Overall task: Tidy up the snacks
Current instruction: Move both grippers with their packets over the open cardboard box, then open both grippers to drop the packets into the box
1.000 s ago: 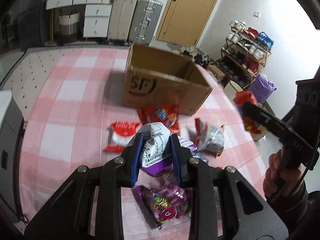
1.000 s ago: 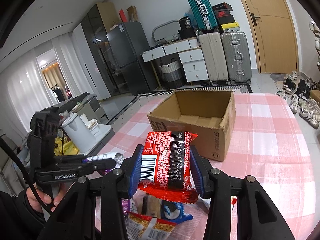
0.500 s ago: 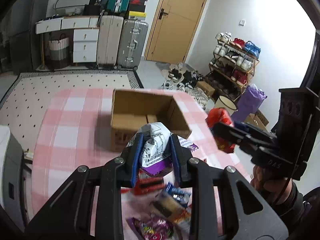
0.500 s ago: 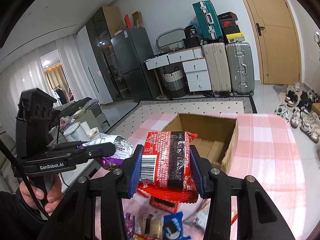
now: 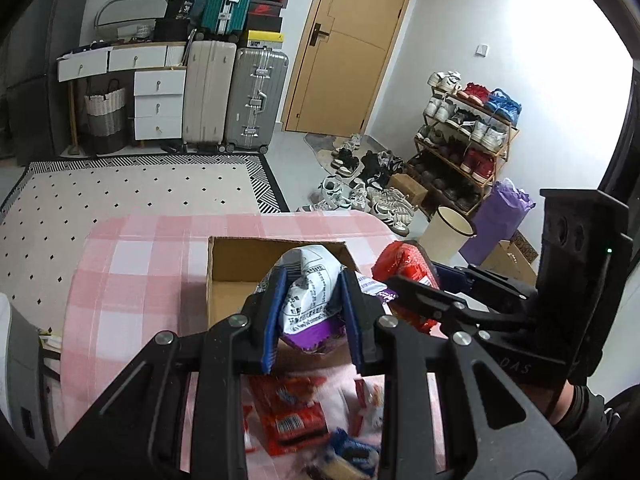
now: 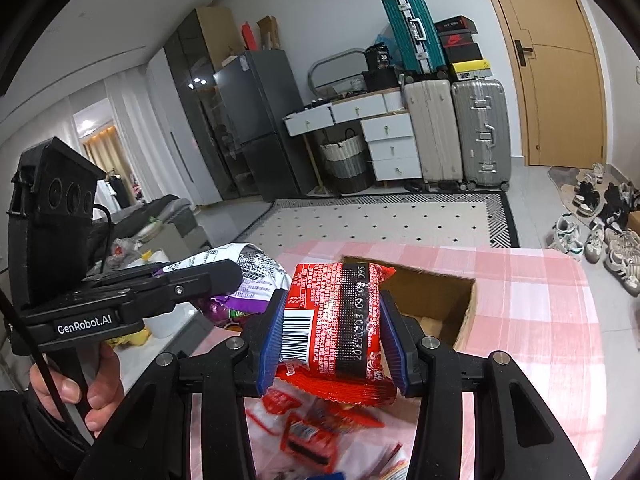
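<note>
We see two hand-held grippers above the desk (image 5: 132,264), which wears a pink and white checked cloth. The left hand-held gripper (image 5: 312,312) pinches a white and purple snack bag (image 5: 310,300) between its blue pads; the bag is crumpled and stands up between the fingers. In the left wrist view this bag covers part of the open cardboard box (image 5: 232,276), which stands on the desk at about 12 o'clock from the gripper, towards the far edge of the desk.

The right hand-held gripper (image 6: 334,320) pinches a red snack packet (image 6: 340,316) with a barcode and a black printed strip facing the camera. The packet is upright between the pads. Behind it, at about 1 o'clock, we see the open cardboard box (image 6: 436,304). In the left wrist view the right hand-held gripper (image 5: 412,280) comes in from 3 o'clock, and the red snack packet (image 5: 404,264) is just beside the box's right edge.

In the right wrist view the left hand-held gripper (image 6: 232,276) is at 9 o'clock with its bag, and a hand (image 6: 92,384) holds its handle.

More snack packets (image 5: 292,420), mostly red, lie on the desk under both grippers; they are blurred.
</note>
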Available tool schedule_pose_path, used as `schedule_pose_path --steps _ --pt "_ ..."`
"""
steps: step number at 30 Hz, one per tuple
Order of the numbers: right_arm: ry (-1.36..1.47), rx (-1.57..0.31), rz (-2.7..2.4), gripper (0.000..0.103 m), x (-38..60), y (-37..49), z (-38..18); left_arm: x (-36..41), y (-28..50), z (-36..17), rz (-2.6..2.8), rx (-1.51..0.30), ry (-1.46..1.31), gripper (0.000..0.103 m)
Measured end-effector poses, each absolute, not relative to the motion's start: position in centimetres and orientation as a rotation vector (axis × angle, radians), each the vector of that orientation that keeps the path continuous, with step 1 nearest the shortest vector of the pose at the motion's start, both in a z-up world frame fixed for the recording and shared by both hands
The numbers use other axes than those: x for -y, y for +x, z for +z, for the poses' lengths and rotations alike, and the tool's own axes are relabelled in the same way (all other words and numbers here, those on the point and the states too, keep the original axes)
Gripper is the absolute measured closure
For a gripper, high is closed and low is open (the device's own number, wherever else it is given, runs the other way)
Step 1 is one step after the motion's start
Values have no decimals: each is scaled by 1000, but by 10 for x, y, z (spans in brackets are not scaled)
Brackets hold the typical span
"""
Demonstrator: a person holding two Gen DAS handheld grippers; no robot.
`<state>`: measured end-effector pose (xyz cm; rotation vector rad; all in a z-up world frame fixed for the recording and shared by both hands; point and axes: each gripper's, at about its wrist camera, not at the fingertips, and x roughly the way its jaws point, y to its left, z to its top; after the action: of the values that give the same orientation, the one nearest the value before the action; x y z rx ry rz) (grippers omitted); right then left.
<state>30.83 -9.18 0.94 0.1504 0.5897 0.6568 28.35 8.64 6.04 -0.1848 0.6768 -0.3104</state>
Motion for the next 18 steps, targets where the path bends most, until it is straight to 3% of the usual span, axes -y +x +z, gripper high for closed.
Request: schedule_pose_path --steps 13,18 --pt "107 -721 578 58 79 395 -52 -91 392 -26 -297 -819 -222 78" --pt "113 -739 544 46 80 410 -72 -96 407 -50 -292 -836 -254 77"
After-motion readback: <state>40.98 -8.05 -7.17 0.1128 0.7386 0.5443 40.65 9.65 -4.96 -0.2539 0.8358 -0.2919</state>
